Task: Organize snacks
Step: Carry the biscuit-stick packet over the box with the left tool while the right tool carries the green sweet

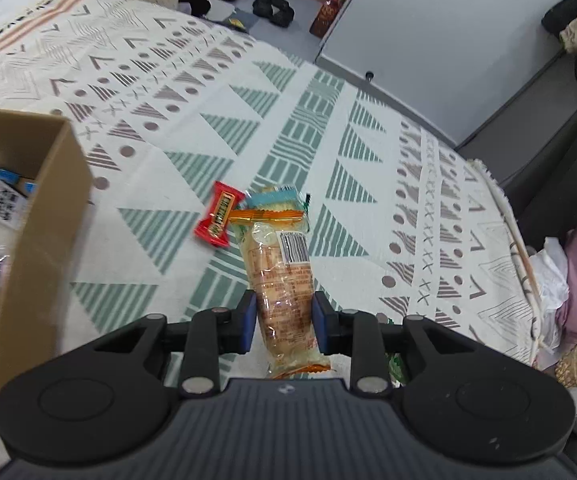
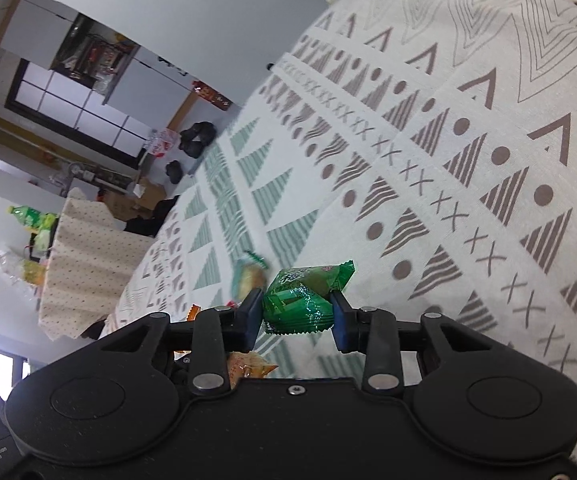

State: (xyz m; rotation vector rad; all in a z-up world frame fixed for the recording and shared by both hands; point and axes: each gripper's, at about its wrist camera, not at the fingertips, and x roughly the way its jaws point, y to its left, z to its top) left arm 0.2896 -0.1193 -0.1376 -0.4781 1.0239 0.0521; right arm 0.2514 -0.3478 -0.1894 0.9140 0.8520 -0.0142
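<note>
Midway through a snack tidy-up on a patterned green-and-brown bedspread point(image 1: 328, 128): the left gripper point(image 1: 284, 320) has its jaws clamped on a long clear-wrapped pastry packet with a barcode label point(image 1: 284, 276), while the right gripper point(image 2: 296, 316) pinches a shiny green foil snack pouch point(image 2: 304, 296). At far left, an open brown cardboard box point(image 1: 48, 216) already holds several packets, suggesting part of the sorting is done. A small red candy wrapper point(image 1: 219, 215) and a blue-and-orange packet point(image 1: 272, 204) lie loose on the spread beyond the pastry. The box's contents are cut off and blurred; whether either held snack has left the bedspread cannot be told.
</note>
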